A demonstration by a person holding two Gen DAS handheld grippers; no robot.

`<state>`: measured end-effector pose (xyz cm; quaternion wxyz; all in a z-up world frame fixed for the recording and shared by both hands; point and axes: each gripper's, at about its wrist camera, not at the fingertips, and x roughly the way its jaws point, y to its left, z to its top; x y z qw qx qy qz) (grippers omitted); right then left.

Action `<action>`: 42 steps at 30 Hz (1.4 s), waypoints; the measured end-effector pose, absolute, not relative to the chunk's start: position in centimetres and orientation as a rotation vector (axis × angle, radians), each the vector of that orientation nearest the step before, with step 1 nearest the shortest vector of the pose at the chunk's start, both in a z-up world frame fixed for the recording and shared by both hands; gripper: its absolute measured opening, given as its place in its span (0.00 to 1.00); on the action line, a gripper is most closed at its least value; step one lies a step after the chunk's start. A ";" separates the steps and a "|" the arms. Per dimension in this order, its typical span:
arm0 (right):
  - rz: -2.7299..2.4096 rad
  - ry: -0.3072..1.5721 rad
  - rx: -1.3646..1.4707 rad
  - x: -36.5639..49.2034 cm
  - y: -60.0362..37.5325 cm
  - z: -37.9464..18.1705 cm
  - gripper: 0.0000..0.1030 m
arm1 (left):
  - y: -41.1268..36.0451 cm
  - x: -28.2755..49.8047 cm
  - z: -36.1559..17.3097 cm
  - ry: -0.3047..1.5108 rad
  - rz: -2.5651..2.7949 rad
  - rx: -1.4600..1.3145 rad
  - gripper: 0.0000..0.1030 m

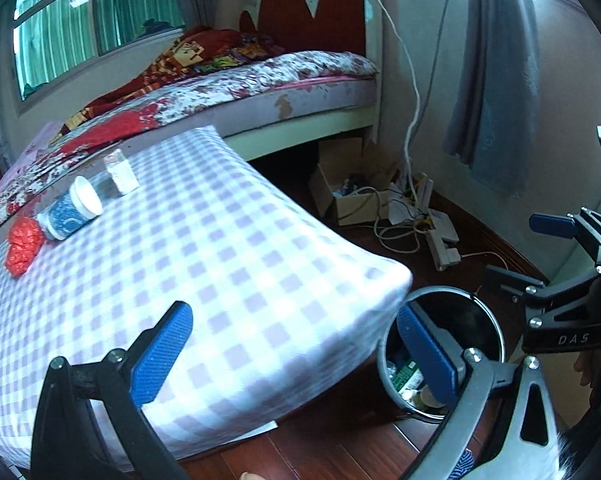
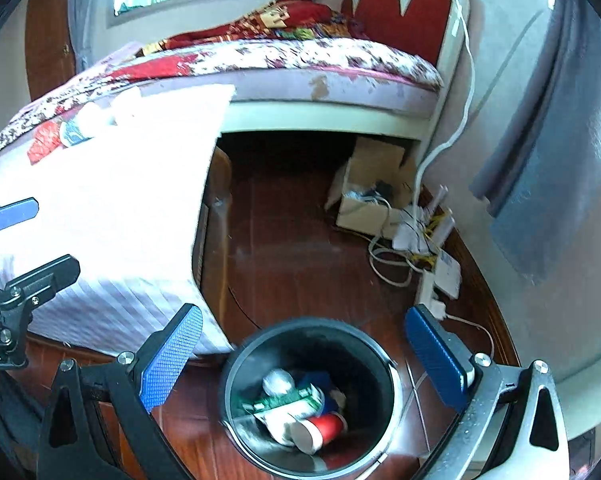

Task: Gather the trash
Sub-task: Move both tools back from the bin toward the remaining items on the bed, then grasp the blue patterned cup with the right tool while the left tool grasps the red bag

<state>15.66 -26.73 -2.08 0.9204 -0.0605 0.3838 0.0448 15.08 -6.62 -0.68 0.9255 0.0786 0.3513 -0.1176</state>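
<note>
While both grippers are hovering empty, the left gripper is standing with its blue pads spread wide apart, one over the checked cloth of the table and the other over the rim of the trash bin. Likewise the right gripper is holding its jaws wide apart with nothing between them, and it is hanging directly above the bin on the wooden floor, just beside the table's corner.

Inside the bin, a red paper cup, a green-and-white carton and crumpled white pieces are lying together.

Trash is lying on the table at its far-left edge, well apart from both grippers: a blue-patterned paper cup is lying on its side, a crumpled red plastic bag is sitting just beside it, and a small clear container is standing near the cup's mouth.

Behind the table, a bed is running along the wall, and an open cardboard box with tangled cables is sitting on the floor.
</note>
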 end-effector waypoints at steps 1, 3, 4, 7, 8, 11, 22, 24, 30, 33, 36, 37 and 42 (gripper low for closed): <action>0.100 0.782 -0.123 15.9 -26.1 -1.9 0.99 | -6.1 15.3 -0.6 0.719 -0.232 0.158 0.99; 0.116 0.771 -0.120 16.4 -24.8 -1.6 0.99 | -4.8 15.6 -0.5 0.716 -0.210 0.149 0.99; 0.126 0.766 -0.120 16.7 -24.2 -1.5 0.99 | -4.2 15.6 -0.4 0.714 -0.200 0.145 0.99; 0.153 0.751 -0.126 17.2 -22.0 -1.0 0.99 | -2.3 15.9 -0.4 0.711 -0.165 0.133 0.99; 0.162 0.744 -0.126 17.4 -21.3 -0.9 0.99 | -1.7 16.1 -0.4 0.712 -0.153 0.129 0.99; 0.193 0.728 -0.122 18.0 -19.3 -0.6 0.99 | 0.5 16.4 -0.5 0.717 -0.118 0.116 0.99; 0.294 0.703 -0.127 21.0 -12.4 -0.3 0.99 | 9.8 17.7 0.1 0.708 0.038 0.094 0.99; 0.312 0.697 -0.127 21.5 -11.3 -0.2 0.99 | 12.0 18.1 0.6 0.702 0.074 0.097 0.99; 0.367 0.679 -0.135 22.9 -7.9 0.0 0.99 | 18.9 18.7 1.8 0.687 0.189 0.109 0.99; 0.409 0.662 -0.140 23.9 -5.6 0.8 0.99 | 22.1 19.0 1.7 0.690 0.234 0.077 0.99; 0.461 0.636 -0.134 25.2 -3.1 1.6 0.99 | 24.1 20.0 1.0 0.704 0.250 0.035 0.99; 0.473 0.628 -0.139 25.8 -2.2 1.8 0.99 | 24.5 20.4 0.6 0.707 0.248 0.023 0.99; 0.526 0.628 -0.161 29.6 2.8 2.3 0.99 | 26.1 22.6 -0.1 0.693 0.227 -0.029 0.98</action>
